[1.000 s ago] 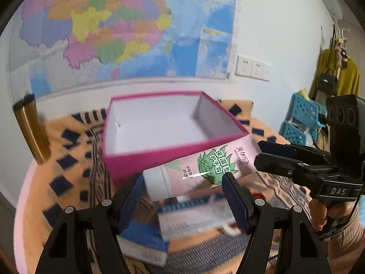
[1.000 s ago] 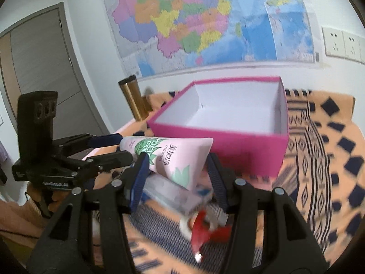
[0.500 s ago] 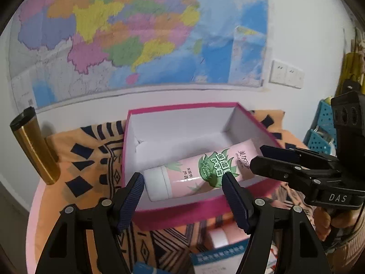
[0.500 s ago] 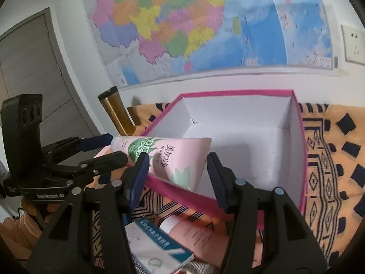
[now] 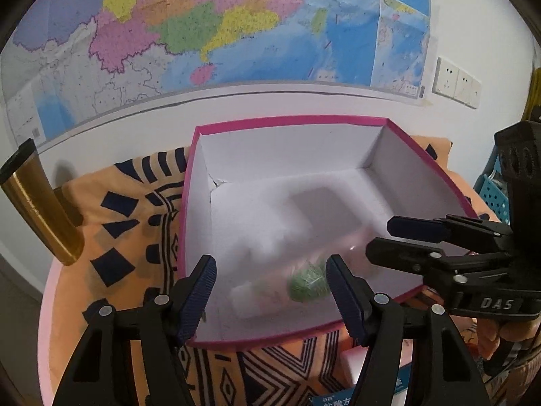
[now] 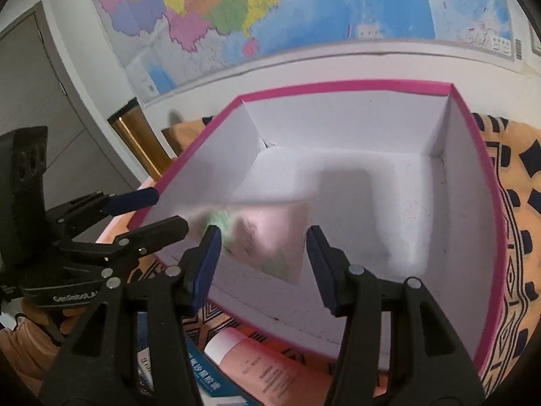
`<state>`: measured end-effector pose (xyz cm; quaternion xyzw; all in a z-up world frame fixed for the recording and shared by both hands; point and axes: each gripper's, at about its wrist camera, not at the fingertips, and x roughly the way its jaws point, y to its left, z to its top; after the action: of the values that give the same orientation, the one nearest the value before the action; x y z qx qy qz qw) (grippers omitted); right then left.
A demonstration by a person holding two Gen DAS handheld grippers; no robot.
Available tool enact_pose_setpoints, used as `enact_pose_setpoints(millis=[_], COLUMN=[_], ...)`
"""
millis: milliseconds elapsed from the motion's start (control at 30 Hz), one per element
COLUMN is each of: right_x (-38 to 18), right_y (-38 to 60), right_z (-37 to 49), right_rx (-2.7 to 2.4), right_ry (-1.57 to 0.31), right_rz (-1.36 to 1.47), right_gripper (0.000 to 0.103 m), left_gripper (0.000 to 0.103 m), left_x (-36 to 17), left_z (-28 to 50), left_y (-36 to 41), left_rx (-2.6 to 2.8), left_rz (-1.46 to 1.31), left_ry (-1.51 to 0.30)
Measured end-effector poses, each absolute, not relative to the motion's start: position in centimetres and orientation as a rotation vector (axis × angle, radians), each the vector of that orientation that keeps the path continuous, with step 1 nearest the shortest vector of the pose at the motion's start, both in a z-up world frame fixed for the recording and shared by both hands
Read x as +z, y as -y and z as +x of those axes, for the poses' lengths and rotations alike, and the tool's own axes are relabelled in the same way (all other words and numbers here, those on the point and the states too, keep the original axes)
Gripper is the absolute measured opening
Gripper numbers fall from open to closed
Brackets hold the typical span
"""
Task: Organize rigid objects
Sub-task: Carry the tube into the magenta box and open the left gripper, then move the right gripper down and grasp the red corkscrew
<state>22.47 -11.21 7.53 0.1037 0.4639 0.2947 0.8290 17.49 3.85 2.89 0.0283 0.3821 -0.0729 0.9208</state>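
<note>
Left wrist view: the left gripper (image 5: 270,287) hangs over the near wall of the pink box (image 5: 287,122), its blue-padded fingers (image 5: 199,292) spread wide with nothing between the pads. The pink tube (image 5: 287,286) shows as a motion-blurred shape with a green patch, inside the box near its front wall, apart from both pads; whether it rests on the box floor cannot be told. The box is open-topped with a white interior and stands on a patterned orange cloth (image 5: 128,209) covering the bench. A gold tumbler (image 5: 37,206) stands on the cloth to the left of the box, well apart from it. The right gripper (image 5: 389,237) enters from the right edge, over the right front corner of the box. A wall map (image 5: 219,27) and a socket plate (image 5: 456,83) are on the wall behind.

Right wrist view: the right gripper (image 6: 262,257) is also over the near wall of the box (image 6: 338,86), fingers (image 6: 206,264) held wide apart and gripping nothing. The tube (image 6: 267,230) appears blurred, tilted, between and beyond the pads, touching neither as far as can be seen. The left gripper (image 6: 162,211) is at the left, at the box's left front corner, fingers parted. On the bench in front of the box lie a second pink tube (image 6: 263,368) and a blue and white carton (image 6: 203,372), just beside each other. The gold tumbler (image 6: 135,142) stands beyond the box's left wall.
</note>
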Motion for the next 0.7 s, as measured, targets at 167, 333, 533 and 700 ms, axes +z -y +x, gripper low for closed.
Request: enact_pose_setpoints(millis=[167,333,533,700], right_x=[6.7,7.9,11.2,11.8], right_y=[11.0,12.6,15.0,16.2], right_z=[22.9,21.4,17.0,13.9], right_rx=[0.601,0.626,0.669,0.675], right_ry=[-1.005,-0.959,-0.862,-0.858], right_rz=[0.206,0.249,0.272,0.270], right_gripper=[0.055,0.055,0.055,0.056], left_gripper=[0.069,0.072,0.077,0.077], left_x=[3.0,3.6,3.3,1.9], left_z=[17.1,14.8,11.3,9.7], left_y=[-4.4,-4.9,-4.6,-4.5], left_rx=[-0.137,-0.167,-0.237,-0.273], left_rz=[0.037,0.017,0.039,0.026], left_ry=[-0.771,-0.717,-0.684,-0.720])
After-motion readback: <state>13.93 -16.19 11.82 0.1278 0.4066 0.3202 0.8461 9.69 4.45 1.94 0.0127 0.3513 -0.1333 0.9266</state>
